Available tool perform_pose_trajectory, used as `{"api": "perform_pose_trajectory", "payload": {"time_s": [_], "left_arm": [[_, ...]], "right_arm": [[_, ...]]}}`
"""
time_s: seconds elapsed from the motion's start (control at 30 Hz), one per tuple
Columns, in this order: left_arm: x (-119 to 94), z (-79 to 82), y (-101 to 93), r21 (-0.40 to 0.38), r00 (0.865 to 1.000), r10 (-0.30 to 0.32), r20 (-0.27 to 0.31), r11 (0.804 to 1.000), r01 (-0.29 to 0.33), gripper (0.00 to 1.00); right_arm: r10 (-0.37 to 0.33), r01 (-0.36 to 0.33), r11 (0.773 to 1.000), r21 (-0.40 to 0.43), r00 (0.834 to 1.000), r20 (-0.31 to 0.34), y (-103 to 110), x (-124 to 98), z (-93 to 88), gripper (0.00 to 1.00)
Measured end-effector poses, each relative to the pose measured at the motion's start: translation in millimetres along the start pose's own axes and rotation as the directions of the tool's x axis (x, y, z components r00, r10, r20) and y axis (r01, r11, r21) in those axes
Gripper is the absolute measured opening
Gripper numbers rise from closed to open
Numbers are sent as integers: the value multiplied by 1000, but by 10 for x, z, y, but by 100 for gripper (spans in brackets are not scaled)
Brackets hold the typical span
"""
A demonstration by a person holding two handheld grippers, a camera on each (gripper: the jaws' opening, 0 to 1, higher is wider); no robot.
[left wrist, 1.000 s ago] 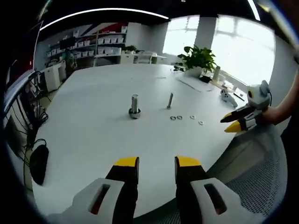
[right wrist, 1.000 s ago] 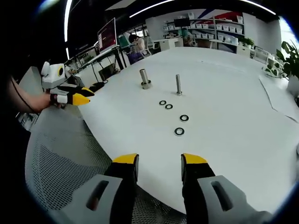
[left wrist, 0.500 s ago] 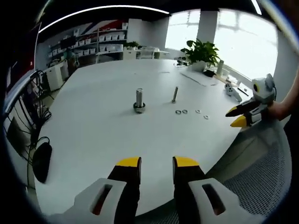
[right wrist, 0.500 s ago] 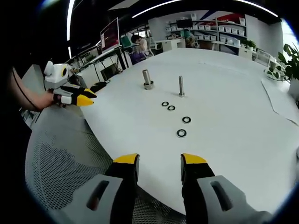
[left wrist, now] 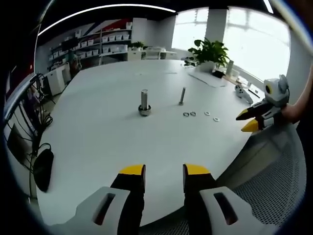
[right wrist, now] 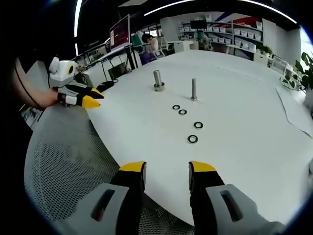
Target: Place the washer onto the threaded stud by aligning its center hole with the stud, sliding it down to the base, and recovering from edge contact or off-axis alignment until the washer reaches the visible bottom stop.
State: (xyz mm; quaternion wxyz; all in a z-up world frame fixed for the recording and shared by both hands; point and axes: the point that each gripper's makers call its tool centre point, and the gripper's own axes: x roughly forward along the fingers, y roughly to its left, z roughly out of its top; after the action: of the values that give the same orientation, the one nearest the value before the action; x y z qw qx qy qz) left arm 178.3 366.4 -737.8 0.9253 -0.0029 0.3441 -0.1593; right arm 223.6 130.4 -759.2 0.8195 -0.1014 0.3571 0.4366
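Compared with a moment ago, both views have drifted only slightly; the four small flat metal washers lie in the same loose row on the large white tabletop, so no pick-up has begun.

In the right gripper view, the right gripper hangs over the near table edge with its yellow-tipped jaws parted and empty. The nearest washer lies ahead of them, just right of the gap and well apart from the tips. Farther off stands the slim upright threaded metal stud, bare, with a thicker grey metal post on a round base to its left.

In the left gripper view, the left gripper is also spread and empty, near the table's edge. The washers lie far ahead and to the right, beside the stud.
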Motion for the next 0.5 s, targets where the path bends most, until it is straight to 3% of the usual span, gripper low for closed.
{"api": "perform_pose_trajectory", "payload": {"time_s": [0.5], "left_arm": [[0,27,7,-2,1000,12,11,1000,-12,31]], "right_arm": [[-9,9,1000,2,1000,8,-23,-9,10,37]]}}
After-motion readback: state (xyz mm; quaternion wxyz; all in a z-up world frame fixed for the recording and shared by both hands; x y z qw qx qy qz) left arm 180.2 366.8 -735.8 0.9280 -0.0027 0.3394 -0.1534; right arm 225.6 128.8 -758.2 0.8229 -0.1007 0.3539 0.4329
